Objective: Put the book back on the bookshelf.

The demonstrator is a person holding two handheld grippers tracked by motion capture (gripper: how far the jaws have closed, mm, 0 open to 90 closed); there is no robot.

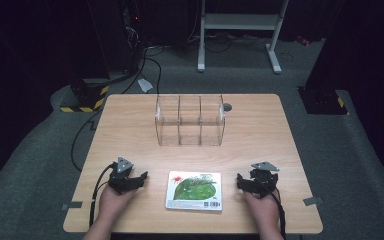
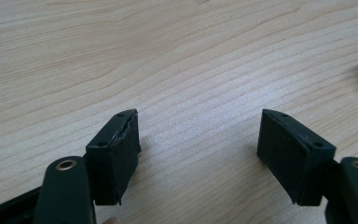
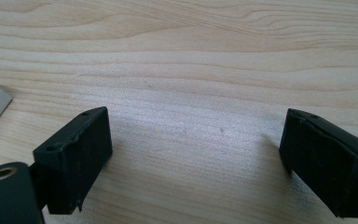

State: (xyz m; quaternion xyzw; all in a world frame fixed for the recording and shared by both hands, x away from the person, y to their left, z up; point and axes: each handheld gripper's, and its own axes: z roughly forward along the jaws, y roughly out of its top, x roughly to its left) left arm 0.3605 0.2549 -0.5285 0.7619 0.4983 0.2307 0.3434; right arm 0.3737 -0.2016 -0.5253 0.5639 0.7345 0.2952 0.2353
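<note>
A dark room surrounds the wooden table, where a clear three-bay organizer stands toward the far side. The flat green packet lies near the front edge, between the grippers. Left gripper and right gripper rest gaping, empty. Lying so flat, the packet may slide away when pinched.

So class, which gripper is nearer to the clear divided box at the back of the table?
Left, only slightly. The left gripper sits below-left of the box; the right gripper sits below-right, a touch farther.
</note>
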